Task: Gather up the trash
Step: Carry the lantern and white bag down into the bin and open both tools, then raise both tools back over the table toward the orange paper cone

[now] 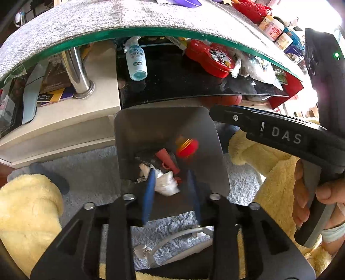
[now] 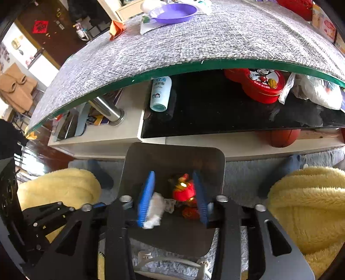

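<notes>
Left wrist view: the left tool (image 1: 171, 189) points steeply down into a square grey metal trash bin (image 1: 129, 129) that stands on a pale shaggy rug (image 1: 90, 163), just near of a low cream shelf unit (image 1: 64, 127). Its blue-padded fingers (image 1: 148, 193) stand apart and released, with nothing pressed between them. A crumpled white tissue (image 1: 166, 183) lies in the bin, just beside the left pad. Farther in lie a salmon-red plastic tube (image 1: 167, 158) and a blurred red and gold wrapper (image 1: 186, 146). On the right, a hand (image 1: 319, 193) holds the handle of the right tool (image 1: 226, 115), whose black body reaches in over the bin's far right corner. Above, a glass tabletop with a grey woven mat (image 1: 129, 19) spans the far side. Pale yellow fleece (image 1: 25, 211) shows at both lower sides.

Right wrist view: the right tool (image 2: 174, 198) also hangs over the bin (image 2: 172, 155), its blue pads (image 2: 146, 198) open and gripping nothing. The white tissue (image 2: 155, 209) lies against the left pad, and the red and gold wrapper (image 2: 184, 189) sits between the pads, nearer the right one; whether it touches that pad I cannot tell. A red heart-shaped tin (image 2: 258, 84) and a white spray bottle (image 2: 160, 92) lie on the black shelf (image 2: 204, 112) under the tabletop (image 2: 194, 38), and a purple plastic dish (image 2: 172, 13) rests on the far mat.
</notes>
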Demonstrator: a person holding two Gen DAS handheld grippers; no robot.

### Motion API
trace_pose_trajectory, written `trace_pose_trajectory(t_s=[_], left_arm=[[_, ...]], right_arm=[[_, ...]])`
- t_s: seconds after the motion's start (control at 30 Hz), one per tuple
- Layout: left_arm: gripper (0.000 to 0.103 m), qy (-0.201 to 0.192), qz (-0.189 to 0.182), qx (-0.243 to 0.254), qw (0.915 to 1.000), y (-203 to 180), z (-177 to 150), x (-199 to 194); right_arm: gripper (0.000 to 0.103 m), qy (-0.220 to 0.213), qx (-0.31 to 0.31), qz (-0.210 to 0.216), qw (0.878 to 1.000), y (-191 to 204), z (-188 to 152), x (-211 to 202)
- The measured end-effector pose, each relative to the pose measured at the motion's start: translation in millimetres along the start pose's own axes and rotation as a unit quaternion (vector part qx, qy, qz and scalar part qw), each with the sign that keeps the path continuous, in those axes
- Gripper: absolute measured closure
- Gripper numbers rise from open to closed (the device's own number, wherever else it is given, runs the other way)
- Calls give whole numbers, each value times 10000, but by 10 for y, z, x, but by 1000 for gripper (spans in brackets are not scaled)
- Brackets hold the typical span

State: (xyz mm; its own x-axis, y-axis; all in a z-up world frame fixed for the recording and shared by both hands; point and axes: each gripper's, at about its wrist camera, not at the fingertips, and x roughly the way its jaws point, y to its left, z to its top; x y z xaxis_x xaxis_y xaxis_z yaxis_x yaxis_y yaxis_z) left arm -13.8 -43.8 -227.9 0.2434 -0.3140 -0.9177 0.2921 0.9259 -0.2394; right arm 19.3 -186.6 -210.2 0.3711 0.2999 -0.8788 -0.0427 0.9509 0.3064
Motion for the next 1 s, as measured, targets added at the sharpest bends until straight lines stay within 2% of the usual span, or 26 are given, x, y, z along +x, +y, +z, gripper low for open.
trace_pose_trajectory(t_s=[0.07, 0.2, 0.33, 0.4, 0.57, 0.87, 1.0], left_arm=[[62, -33, 58, -17, 10000, 28, 21, -23], [42, -170, 232, -59, 9996, 100, 92, -114], [29, -459, 408, -136, 9980, 221, 242, -329], [25, -591, 449, -178, 9971, 261, 326, -428], [22, -915, 558, -120, 9942, 317, 594, -678], [22, -1276, 674, -21, 9895, 440, 1276, -880], [22, -1396, 703, 44, 9877, 464, 1587, -886]], right_arm=[[48, -52, 37, -38, 10000, -38, 34, -29], [22, -323, 159, -172, 9992, -132, 143, -200], [8, -786, 201, -330, 9962, -216, 326, -506], [6, -977, 229, -354, 9943, -251, 429, -642], [6, -1311, 204, -334, 9906, -297, 759, -875], [6, -1456, 5, -574, 9877, -277, 1316, -825], [6, -1490, 3, -539, 9874, -288, 1586, -743]])
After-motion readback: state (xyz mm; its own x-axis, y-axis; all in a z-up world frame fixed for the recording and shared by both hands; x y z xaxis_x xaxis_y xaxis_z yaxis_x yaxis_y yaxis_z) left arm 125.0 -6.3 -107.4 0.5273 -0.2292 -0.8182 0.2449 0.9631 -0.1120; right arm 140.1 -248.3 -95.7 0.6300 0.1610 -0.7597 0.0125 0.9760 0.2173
